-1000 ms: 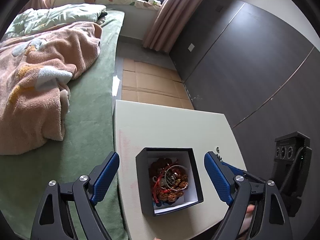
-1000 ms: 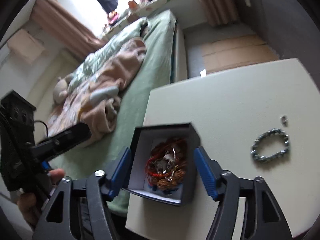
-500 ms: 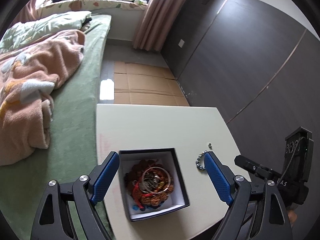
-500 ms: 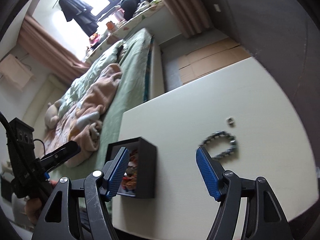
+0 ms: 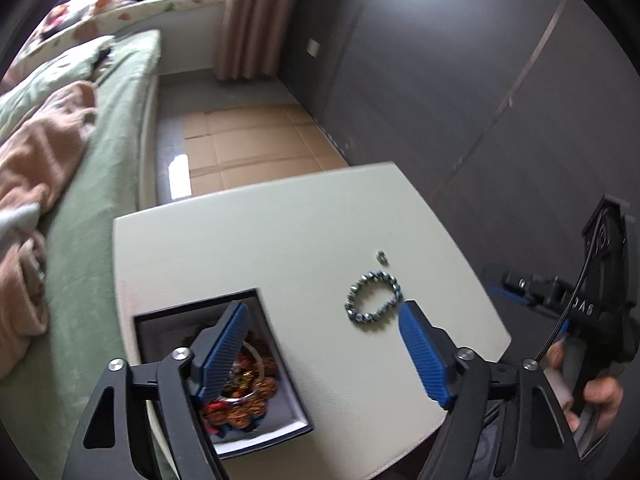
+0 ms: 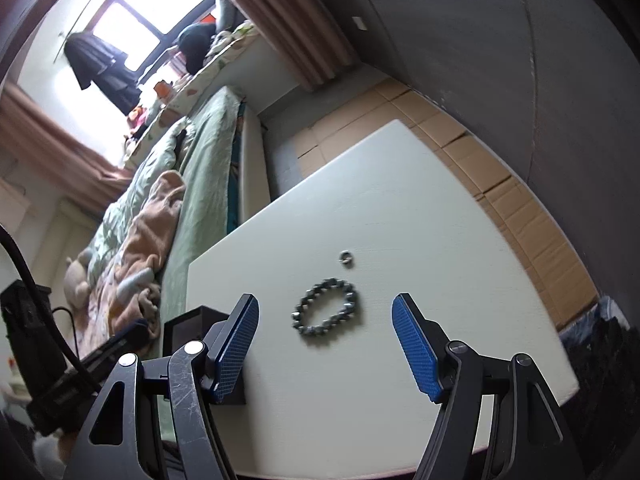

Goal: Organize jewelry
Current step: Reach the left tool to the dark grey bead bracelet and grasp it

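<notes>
A grey beaded bracelet [image 5: 374,296] lies on the white table [image 5: 280,240], with a small silver ring [image 5: 382,256] just beyond it. A black box [image 5: 276,364] full of red and brown jewelry sits at the table's left front. My left gripper [image 5: 322,344] is open and empty above the box's right wall. In the right wrist view the bracelet [image 6: 326,307] and ring [image 6: 345,257] lie just ahead of my open, empty right gripper [image 6: 325,340]. The box [image 6: 188,326] is behind its left finger.
A bed with green sheet [image 5: 100,200] and pink blanket [image 5: 40,152] borders the table's left side. Cardboard [image 5: 248,140] covers the floor beyond. A dark wall [image 5: 480,80] runs along the right. The right gripper's body [image 5: 592,312] shows beyond the table's right edge.
Both grippers swung right, off the box toward the bracelet. The bracelet now sits centred between the right gripper's fingers. Both stay open.
</notes>
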### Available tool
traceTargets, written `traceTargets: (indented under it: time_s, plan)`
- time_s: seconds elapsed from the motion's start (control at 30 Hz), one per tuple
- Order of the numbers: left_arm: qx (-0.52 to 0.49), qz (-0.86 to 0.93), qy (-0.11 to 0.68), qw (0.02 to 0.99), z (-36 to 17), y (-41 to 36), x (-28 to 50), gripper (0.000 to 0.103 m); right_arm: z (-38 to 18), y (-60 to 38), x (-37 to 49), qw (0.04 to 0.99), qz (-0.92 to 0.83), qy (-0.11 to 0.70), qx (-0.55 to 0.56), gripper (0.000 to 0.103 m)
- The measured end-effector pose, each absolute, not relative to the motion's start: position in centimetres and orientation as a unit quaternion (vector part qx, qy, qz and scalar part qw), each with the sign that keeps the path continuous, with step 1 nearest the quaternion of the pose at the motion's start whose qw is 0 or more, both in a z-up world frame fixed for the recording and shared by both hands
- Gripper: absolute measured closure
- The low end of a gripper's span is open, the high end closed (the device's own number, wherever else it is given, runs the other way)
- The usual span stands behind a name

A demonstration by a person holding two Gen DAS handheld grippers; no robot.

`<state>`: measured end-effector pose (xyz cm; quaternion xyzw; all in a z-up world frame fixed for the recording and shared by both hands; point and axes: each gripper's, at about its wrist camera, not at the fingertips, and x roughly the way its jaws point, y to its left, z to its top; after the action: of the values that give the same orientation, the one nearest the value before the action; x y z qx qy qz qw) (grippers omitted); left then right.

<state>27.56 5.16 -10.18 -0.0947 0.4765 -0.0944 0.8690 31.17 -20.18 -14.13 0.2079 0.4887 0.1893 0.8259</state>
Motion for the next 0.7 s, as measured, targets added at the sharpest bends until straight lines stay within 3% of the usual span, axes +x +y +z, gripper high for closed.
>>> traceTargets:
  time_s: [0.3, 0.5, 0.6, 0.67, 0.7]
  plan:
    - [-0.016, -0.122, 0.527, 0.841, -12.4, 0.0, 31.5, 0.029, -15.4, -23.9, 31.4, 0.822, 0.155, 0.499, 0.226, 0.033]
    - [0.003, -0.125, 0.563, 0.817, -15.3, -2.1, 34.0, 0.040, -16.9, -25.5, 32.1, 0.801, 0.168, 0.519, 0.246, 0.033]
    - [0.022, -0.116, 0.576, 0.809, -16.8, -2.8, 35.0, 0.046, -17.9, -26.0, 32.4, 0.789, 0.161, 0.537, 0.251, 0.016]
    - [0.029, -0.112, 0.584, 0.804, -17.7, -3.0, 35.5, 0.051, -18.2, -26.2, 32.6, 0.784, 0.165, 0.542, 0.253, 0.014]
    - [0.032, -0.110, 0.589, 0.800, -18.2, -3.0, 35.8, 0.056, -18.4, -26.2, 32.7, 0.780, 0.166, 0.548, 0.252, 0.007]
